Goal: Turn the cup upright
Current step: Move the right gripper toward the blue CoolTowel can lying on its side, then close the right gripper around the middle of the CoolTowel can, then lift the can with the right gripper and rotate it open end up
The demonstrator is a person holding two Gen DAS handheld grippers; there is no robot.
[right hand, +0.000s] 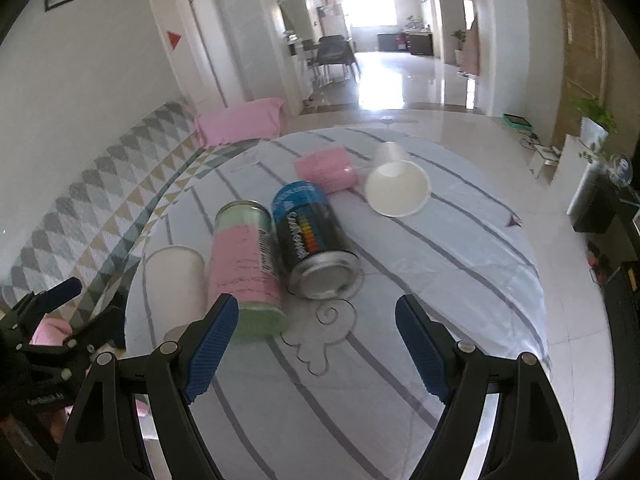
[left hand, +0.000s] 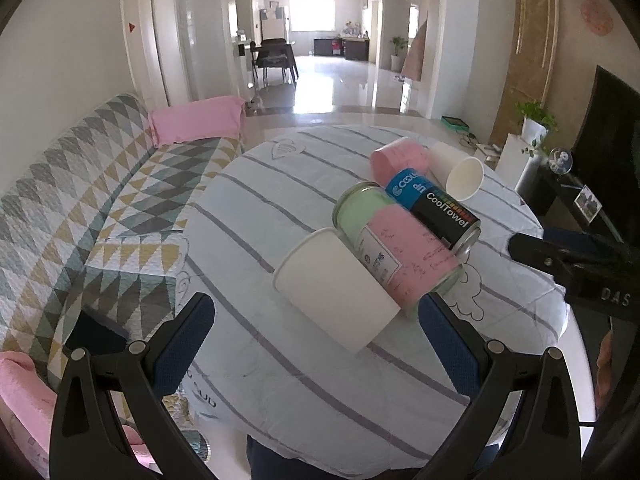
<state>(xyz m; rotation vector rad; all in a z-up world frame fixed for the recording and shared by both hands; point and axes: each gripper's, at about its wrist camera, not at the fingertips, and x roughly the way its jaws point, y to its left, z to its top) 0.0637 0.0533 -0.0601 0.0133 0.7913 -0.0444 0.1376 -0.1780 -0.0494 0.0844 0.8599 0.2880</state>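
Observation:
A white paper cup [left hand: 336, 286] lies on its side on the striped round table [left hand: 304, 380], its closed base towards me, just beyond my open, empty left gripper [left hand: 316, 316]. It also shows in the right wrist view [right hand: 176, 280]. A second white paper cup [left hand: 458, 174] lies on its side at the far side, mouth towards me, also in the right wrist view [right hand: 396, 190]. My right gripper [right hand: 318, 320] is open and empty, short of the cans.
Three cans lie on the table: a pink-and-green one [left hand: 396, 248] against the near cup, a black-and-blue CoolTowel can [left hand: 436, 208], and a pink one [left hand: 396, 158] at the back. A patterned sofa [left hand: 80, 200] stands left. The other gripper [left hand: 568, 260] shows at the right edge.

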